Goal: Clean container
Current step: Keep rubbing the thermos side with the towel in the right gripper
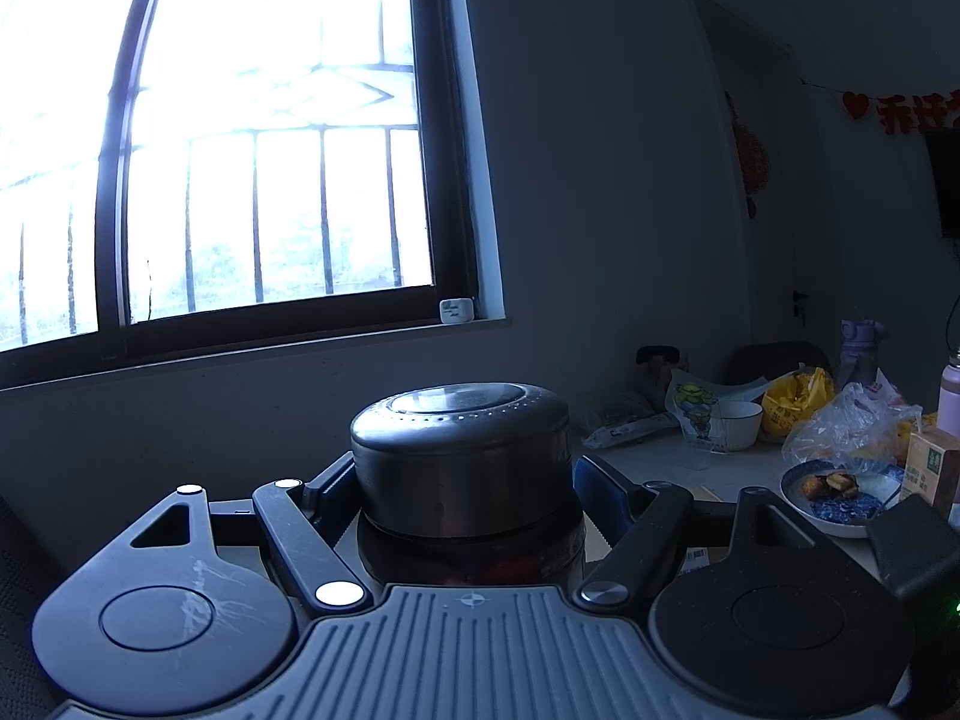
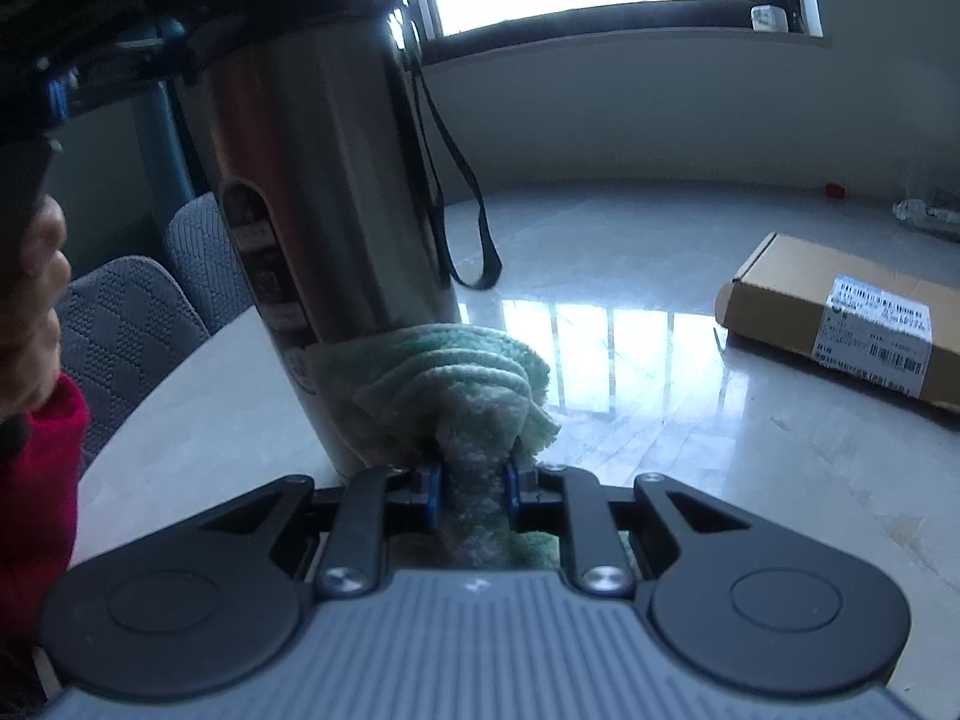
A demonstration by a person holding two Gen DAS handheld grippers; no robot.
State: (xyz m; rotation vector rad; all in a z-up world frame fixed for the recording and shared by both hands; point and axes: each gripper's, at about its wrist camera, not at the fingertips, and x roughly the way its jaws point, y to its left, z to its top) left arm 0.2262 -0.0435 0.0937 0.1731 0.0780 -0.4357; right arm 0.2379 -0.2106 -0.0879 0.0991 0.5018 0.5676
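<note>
A tall steel flask (image 2: 312,180) with a dark lid (image 1: 461,420) and a black strap (image 2: 462,192) is held upright above the pale table. My left gripper (image 1: 462,498) is shut on the flask just under the lid, a finger on each side. In the right wrist view that gripper shows at the top left, around the flask's upper end. My right gripper (image 2: 471,486) is shut on a bunched green cloth (image 2: 462,384). The cloth presses against the flask's lower side, close to its base.
A flat cardboard box (image 2: 840,324) with a label lies on the glossy table (image 2: 660,420) to the right. A bowl (image 1: 739,423), plastic bags (image 1: 852,420), a blue plate of food (image 1: 840,489) and bottles crowd the far right. Grey chairs (image 2: 132,324) stand left. A hand and red sleeve (image 2: 36,480) show left.
</note>
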